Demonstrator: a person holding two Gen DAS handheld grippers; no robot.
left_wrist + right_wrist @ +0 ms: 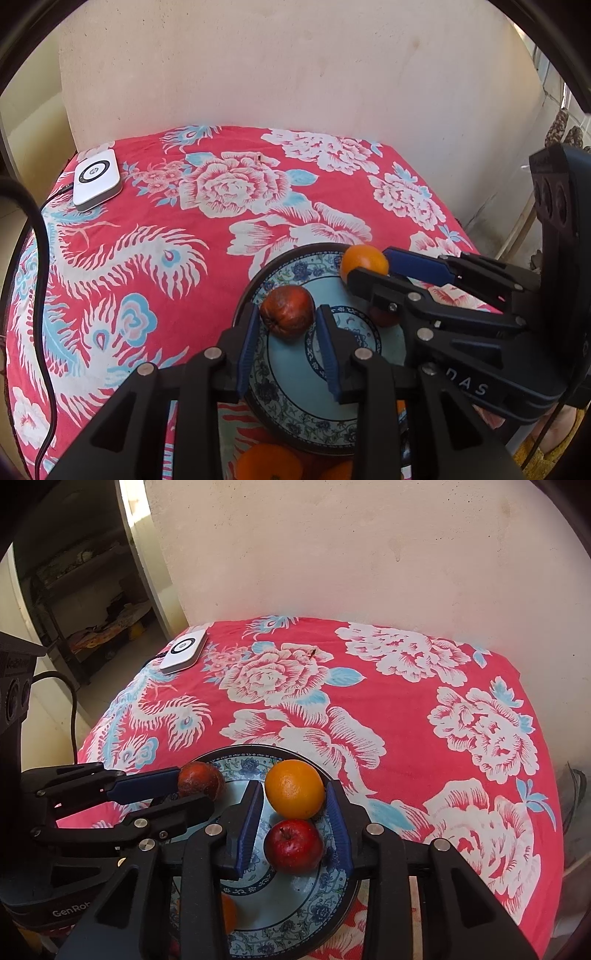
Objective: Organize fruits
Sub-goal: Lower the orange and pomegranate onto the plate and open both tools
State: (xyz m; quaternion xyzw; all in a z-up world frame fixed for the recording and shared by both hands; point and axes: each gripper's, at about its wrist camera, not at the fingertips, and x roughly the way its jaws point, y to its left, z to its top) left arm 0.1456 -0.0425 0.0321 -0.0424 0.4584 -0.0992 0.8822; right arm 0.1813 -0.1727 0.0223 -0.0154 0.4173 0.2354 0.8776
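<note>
A blue-and-white patterned plate (275, 264) (288, 897) lies on the red floral cloth near me. My left gripper (287, 308) (194, 792) is shut on a wrinkled brown-red fruit (288, 314) (202, 781) at its fingertips, over the plate's left rim. An orange (295, 788) (364, 260) rests on the plate between the pads of my right gripper (293, 785) (367, 266). A thin gap shows at the left pad, so that gripper is open. Just nearer me, a red apple (293, 845) (382, 318) also sits on the plate between the right fingers.
More oranges (267, 465) (227, 910) lie by the plate's near side, partly hidden by the fingers. A white device (96, 177) (183, 651) with a black cable (40, 236) sits at the far left corner. A plaster wall bounds the table's far edge.
</note>
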